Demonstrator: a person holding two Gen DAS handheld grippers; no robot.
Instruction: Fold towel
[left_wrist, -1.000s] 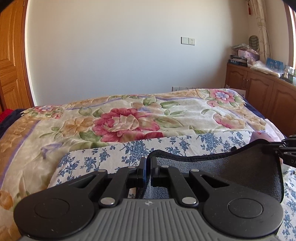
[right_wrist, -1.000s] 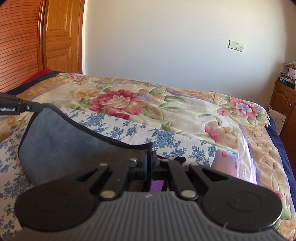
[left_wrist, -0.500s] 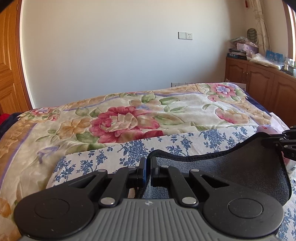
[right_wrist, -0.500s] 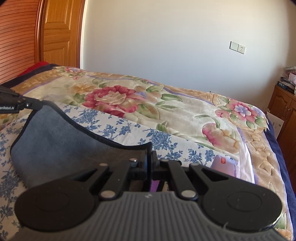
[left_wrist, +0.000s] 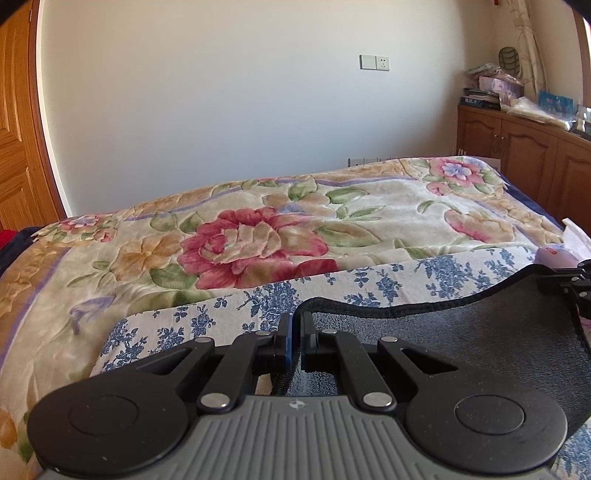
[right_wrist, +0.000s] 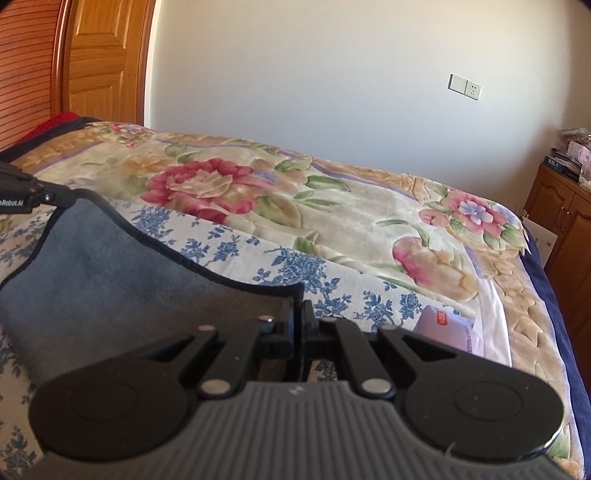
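Towel: the grey towel (left_wrist: 461, 332) with its dark bound hem hangs slack between your two tools, low in both frames, over the blue-flowered sheet (left_wrist: 388, 280) on the bed (left_wrist: 258, 236).
Left tongs: the left tongs (left_wrist: 294, 341) are pinched narrow on one corner of the hem, lower centre of the left view; a sliver of blue pad shows between the jaws.
Right tongs: the right tongs (right_wrist: 297, 325) are likewise closed on the other corner, lower centre of the right view; each tool also appears at the edge of the other's frame.
Step in hand: you seem to be carrying the held edge across to meet the opposite edge; I judge the fold is begun but not laid.
Doing it well: keep both corners level and equally far forward, so the hem runs straight rather than sagging as it does now.
Tension: draw the tools slightly apart to take up the dip in the middle before lowering.
Landing: set the corners onto the matching corners, then release both together.
Risk: the pink packet (right_wrist: 443, 328) lies on the sheet just beside the right corner; keep the towel from draping over it.
Unknown: the far edge of the towel is hidden beneath the tool bodies.
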